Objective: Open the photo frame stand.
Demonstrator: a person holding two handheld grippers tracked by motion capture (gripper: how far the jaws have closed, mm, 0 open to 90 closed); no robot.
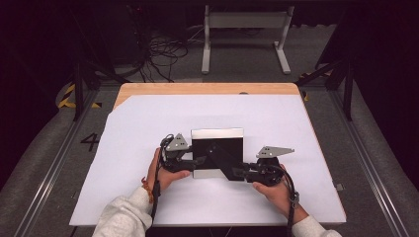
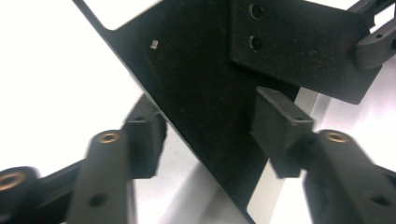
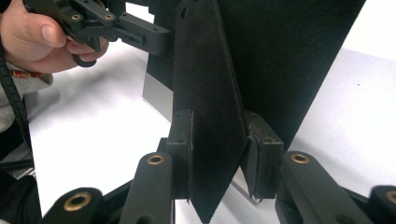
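A picture frame with a black back and a silver rim stands on the white sheet at the table's middle, its back toward me. My left gripper holds its left edge. In the left gripper view the black back panel runs between the two pads, and both touch it. My right gripper is shut on the frame's black prop leg, with a pad pressed on each side of it. The left gripper and the hand holding it appear at the upper left of the right gripper view.
A white sheet covers most of the wooden table. Beyond the far edge lie floor cables and a white metal stand. Dark rails run along both sides of the table.
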